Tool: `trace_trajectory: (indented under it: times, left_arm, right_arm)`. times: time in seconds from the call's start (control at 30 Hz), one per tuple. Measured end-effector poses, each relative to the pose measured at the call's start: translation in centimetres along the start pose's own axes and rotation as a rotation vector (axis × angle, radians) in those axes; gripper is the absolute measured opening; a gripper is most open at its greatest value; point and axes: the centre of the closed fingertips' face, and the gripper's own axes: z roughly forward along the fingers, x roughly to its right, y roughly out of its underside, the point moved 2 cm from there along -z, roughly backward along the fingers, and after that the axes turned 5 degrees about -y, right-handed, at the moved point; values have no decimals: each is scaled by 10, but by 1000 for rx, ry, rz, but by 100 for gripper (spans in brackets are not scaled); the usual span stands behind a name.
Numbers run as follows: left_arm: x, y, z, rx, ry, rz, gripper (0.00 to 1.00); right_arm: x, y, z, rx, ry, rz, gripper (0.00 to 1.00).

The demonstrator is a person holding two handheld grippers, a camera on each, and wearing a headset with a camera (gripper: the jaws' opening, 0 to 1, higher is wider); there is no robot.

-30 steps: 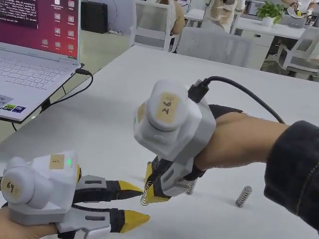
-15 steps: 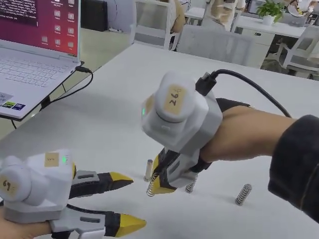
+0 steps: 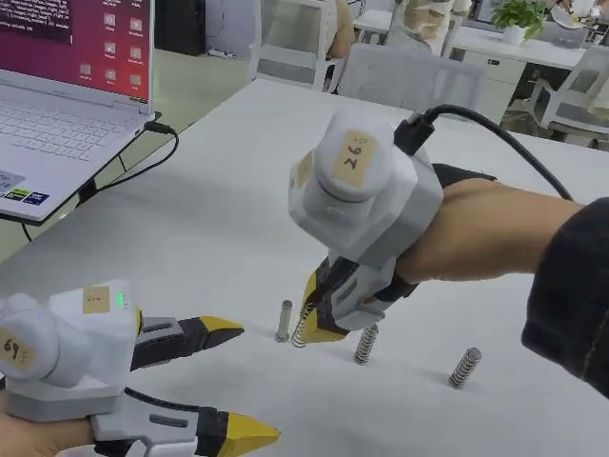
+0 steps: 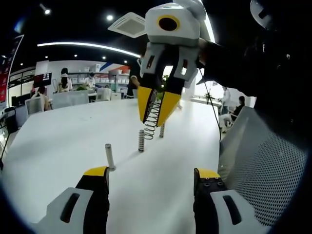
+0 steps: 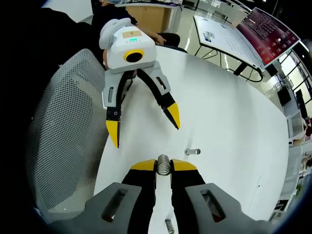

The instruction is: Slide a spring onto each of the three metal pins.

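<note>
One to go: clamping spring (image 3: 301, 329) in right gripper (image 5: 164, 166) just beside bare pin (image 3: 284, 321) for alignment, with left gripper (image 3: 249, 381) released, parked clear.

The right tool (image 3: 319, 328) pinches a spring (image 3: 303, 327) just beside a bare metal pin (image 3: 284, 321) on the desk (image 3: 209, 219), the left tool (image 3: 249, 381) gaping nearby.

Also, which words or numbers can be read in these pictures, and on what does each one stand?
"26": handwritten on the tan label atop the right gripper; a following mark is unclear.
"69": handwritten on the end label of the left gripper.
Laptop screen text and stickers: too small to read.
</note>
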Motion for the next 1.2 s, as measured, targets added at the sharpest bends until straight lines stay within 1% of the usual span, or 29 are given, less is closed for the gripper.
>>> trace_trajectory:
  times: [0.23, 0.3, 0.4, 0.47, 0.5, 0.6, 0.63, 0.8, 1.0, 1.2]
  left_arm:
    - [0, 1, -1, -5, 0, 7, 72]
    - [-1, 1, -1, -2, -2, 6, 74]
    - [0, 1, -1, 1, 1, -1, 76]
    - [-1, 2, -1, -2, 2, 0, 77]
    - [0, 3, -1, -6, 4, 0, 77]
    - [-1, 3, -2, -2, 2, -1, 77]
    - [-1, 2, -2, 0, 2, -1, 78]
    - [-2, 2, -2, 1, 3, 9, 79]
    - [-1, 4, -3, -6, -1, 13, 79]
    - [-1, 5, -5, -8, -8, 10, 78]
  right_arm:
    - [12, 0, -5, -2, 21, 6, 8]
    - [18, 0, -6, 0, 30, 12, 8]
    - [29, 2, -6, -20, 55, 11, 8]
    - [34, 1, -6, -25, 65, 9, 8]
    - [40, 0, -6, -25, 70, 9, 8]
    - [47, -1, -6, -23, 78, 7, 8]
    - [51, -2, -5, -20, 76, 10, 8]
    - [61, -2, 2, -28, 76, 8, 8]
    - [66, -3, 13, -28, 58, 13, 8]
    - [69, 1, 21, -49, 41, 17, 8]
